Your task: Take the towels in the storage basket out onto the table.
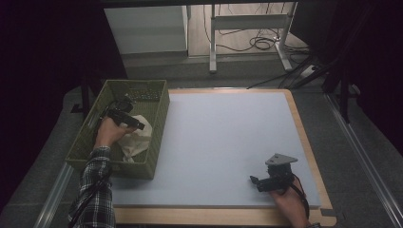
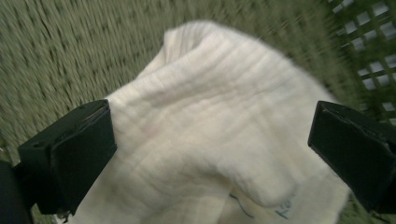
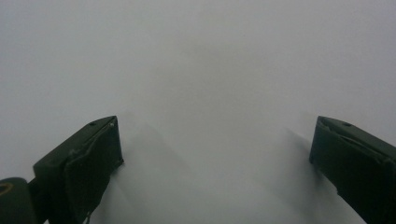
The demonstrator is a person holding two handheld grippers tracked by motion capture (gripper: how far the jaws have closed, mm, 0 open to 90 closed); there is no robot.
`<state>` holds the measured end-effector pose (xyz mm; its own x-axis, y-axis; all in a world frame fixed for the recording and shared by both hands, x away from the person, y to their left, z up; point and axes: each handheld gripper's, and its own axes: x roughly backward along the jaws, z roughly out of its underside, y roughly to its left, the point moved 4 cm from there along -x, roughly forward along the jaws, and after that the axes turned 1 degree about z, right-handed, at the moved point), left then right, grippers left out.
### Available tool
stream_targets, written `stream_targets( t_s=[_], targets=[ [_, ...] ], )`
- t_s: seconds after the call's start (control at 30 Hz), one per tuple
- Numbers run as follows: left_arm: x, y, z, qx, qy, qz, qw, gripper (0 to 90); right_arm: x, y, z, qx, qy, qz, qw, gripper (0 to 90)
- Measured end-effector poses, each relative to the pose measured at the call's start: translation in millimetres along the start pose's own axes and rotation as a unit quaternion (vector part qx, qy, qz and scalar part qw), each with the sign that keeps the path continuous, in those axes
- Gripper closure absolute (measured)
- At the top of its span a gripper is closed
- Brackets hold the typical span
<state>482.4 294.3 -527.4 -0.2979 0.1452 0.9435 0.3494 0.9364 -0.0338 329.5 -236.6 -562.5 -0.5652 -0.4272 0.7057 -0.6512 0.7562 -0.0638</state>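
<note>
Covering the middle of the high view: a pale grey-blue mat (image 1: 223, 142) lies flat on a wooden tabletop (image 1: 304, 133), whose edge shows as a thin strip along the right and lower sides.
Basket: an olive-green woven basket (image 1: 159, 137) sits at the left of the high view, on the left edge of the mat, open at the top; its lattice wall shows in the upper right corner of the left gripper view.
Cloth: a cream-white ribbed cloth (image 1: 136, 138) lies crumpled on the basket floor, toward the basket's lower right side in the high view; in the left gripper view it spreads across the centre and bottom, with faint blue marks near its lower edge.
Left gripper: the left gripper (image 1: 127, 118) is inside the basket, left of centre in the high view, held by a hand with a plaid sleeve, and sits right over the cloth.
Left jaws: open wide, one at each lower side of the left gripper view, with the cloth (image 2: 210, 135) lying between them; whether they touch it cannot be told.
Right gripper: the right gripper (image 1: 259, 181) is at the lower right of the high view, low over the bare mat, well apart from the basket.
Right jaws: open wide, holding nothing, with plain mat (image 3: 210, 93) between them in the right gripper view.
</note>
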Motion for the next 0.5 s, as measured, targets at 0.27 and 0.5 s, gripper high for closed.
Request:
stream_targets(
  t_s=[0.27, 0.5],
  targets=[
    [-18.4, 2.8, 2.8, 0.012, 0.055, -0.002, 0.9984, 1.6, 0.0, 0.0, 0.0, 0.0, 0.0, 0.0, 1.0, 2.2],
    [-19.3, 3.5, 8.0, 0.0, 0.077, -0.019, 0.9969, 18.4, 0.0, 0.0, 0.0, 0.0, 0.0, 0.0, 1.0, 2.2]
  ],
)
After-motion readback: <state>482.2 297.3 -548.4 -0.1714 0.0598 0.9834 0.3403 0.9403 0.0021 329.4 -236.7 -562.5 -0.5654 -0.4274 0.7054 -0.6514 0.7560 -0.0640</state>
